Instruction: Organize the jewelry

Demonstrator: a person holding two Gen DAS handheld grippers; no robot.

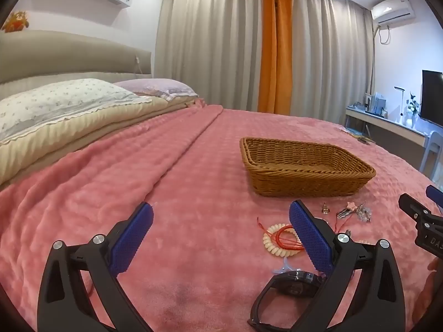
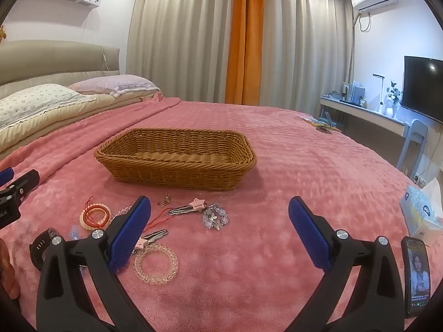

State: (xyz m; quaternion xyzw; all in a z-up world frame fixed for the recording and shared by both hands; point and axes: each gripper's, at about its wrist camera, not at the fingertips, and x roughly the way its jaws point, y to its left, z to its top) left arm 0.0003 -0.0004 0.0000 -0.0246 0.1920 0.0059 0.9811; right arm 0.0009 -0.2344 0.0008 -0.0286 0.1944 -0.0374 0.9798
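Looking along the left gripper [image 1: 221, 238]: jaws spread wide, holding nothing, hovering over the pink blanket [image 1: 138, 179]. Basket [image 1: 304, 166] at 1 o'clock, bare inside as far as visible. Coil band [image 1: 270, 242] with red cord [image 1: 285, 236] at 4 o'clock, half hidden behind the right finger; black watch [image 1: 288, 285] at 5. Probably risky: cord snagging on a pad and dragging the band along. Partial white letters, "DAS", on the other tool at 3 o'clock.

Looking along the right gripper [image 2: 220, 235]: jaws equally wide, empty. Basket [image 2: 177, 160] at 11 o'clock. Star clip [image 2: 188, 207] and crystal cluster [image 2: 216, 217] near 12; clear bead bracelet [image 2: 155, 265] at 8, just beside the left finger. Likely trouble: small pieces sinking into plush pile, slipping from pads, or two tangled items lifting together. Phone [image 2: 418, 276] at 4 o'clock showing small text, unreadable; tissue pack [image 2: 420, 210] print likewise unreadable.
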